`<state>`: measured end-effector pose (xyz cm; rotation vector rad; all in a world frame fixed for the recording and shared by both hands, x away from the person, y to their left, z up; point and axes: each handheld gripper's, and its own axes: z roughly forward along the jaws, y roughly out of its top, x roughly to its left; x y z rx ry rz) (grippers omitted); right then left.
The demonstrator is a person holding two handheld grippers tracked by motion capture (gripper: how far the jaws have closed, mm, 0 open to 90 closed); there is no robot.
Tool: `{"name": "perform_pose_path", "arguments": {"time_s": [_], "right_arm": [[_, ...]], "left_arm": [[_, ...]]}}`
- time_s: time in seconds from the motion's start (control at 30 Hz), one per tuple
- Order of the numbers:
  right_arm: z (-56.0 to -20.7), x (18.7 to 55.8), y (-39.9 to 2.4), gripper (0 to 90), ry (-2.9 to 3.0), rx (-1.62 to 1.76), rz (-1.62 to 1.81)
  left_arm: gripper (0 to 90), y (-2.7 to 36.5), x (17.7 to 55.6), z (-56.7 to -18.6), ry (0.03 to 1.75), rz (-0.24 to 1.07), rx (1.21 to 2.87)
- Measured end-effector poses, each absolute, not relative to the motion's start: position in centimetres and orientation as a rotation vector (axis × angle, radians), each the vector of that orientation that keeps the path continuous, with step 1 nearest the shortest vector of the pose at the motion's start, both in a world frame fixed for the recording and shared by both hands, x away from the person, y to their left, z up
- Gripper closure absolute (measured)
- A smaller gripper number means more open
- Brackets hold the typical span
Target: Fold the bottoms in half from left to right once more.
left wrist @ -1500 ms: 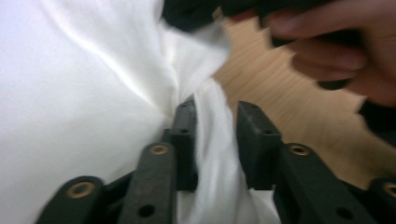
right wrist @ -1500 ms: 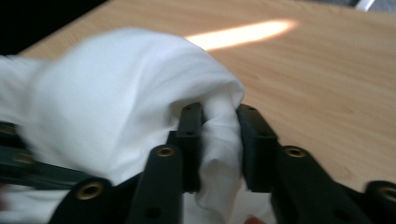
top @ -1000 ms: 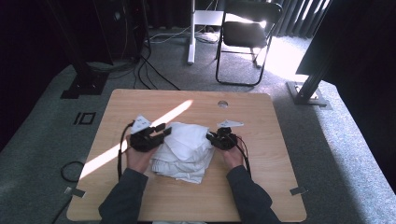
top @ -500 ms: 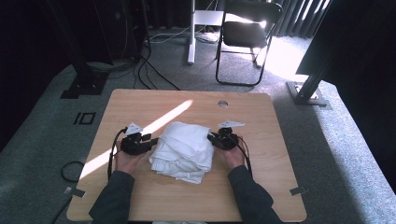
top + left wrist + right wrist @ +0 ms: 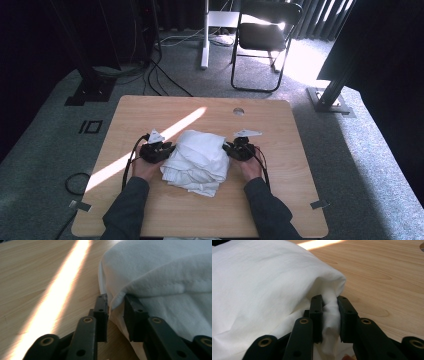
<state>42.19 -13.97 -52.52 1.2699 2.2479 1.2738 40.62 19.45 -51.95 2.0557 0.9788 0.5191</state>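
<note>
**Both claws on the cloth, fold about to start**

Nearest me, my forearms come in from the bottom edge, one hand on each side of the cloth, a loosely folded white bundle lying in the middle of the surface.

The left claw sits at the bundle's left edge. In the left gripper view its jaws have just been closing, narrow now, with a corner of a hemmed layer caught between them; the pads look close to it, and I judge they have it pinched, though the gap on the left side leaves a little doubt. The right claw is at the right edge, and in the right gripper view its jaws are clamped on a bunched ridge of fabric, pads pressing from both sides.

I read this as the grasp step: both edges taken, nothing lifted yet. The next move calls for raising both hands together, evenly, so the layers open without one corner slipping out; the left grip is the one I would watch.

Farther off, a sun stripe crosses the wood, then a round hole near the far edge. Beyond, on the carpet, stands a chair.
</note>
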Motion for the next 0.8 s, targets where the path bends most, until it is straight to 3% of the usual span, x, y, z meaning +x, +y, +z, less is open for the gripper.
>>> {"name": "perform_pose_path", "arguments": {"time_s": [0.1,0.6,0.8], "right_arm": [[-52.5,42.2,-14.1,75.8,2.24,1.277,1.278],[-52.7,42.1,-14.3,78.3,2.221,1.285,1.261],[-52.5,42.0,-15.1,83.1,2.127,1.336,1.21]], "left_arm": [[89.9,19.4,40.6,-51.9,0.986,0.535,2.049],[90.0,21.0,37.3,-51.1,0.994,0.6,1.992],[90.0,22.8,33.4,-50.0,0.982,0.627,1.937]]}}
